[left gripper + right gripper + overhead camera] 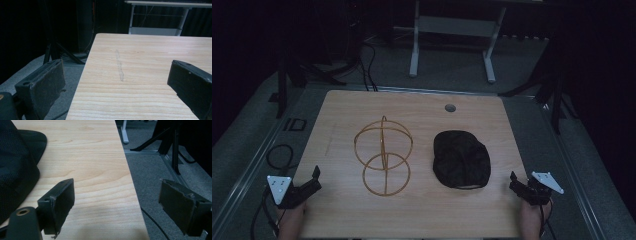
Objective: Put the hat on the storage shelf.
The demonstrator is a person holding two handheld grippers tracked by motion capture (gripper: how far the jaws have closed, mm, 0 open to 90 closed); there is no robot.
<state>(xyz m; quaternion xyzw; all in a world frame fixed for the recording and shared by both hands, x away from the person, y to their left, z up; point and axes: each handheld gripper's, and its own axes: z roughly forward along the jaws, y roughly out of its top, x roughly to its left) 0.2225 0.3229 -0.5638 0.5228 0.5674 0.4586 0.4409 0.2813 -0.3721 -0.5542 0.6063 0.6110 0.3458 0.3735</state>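
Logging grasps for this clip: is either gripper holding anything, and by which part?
Nothing is held. The left gripper and right gripper are both open and empty.

Dim overall, underexposed. High view: wooden tabletop [412,210] moderately lit, surroundings fade to black at upper corners and edges. Gripper views: tabletop evenly lit, no glare; near jaws soft, slightly out of focus; faint shadow at bottom centre of right gripper view.

A thin golden wire frame [383,155], made of crossing hoops, stands upright on the tabletop [342,210], left of centre. A black mesh cap [461,159] lies flat just beside it, to the right.
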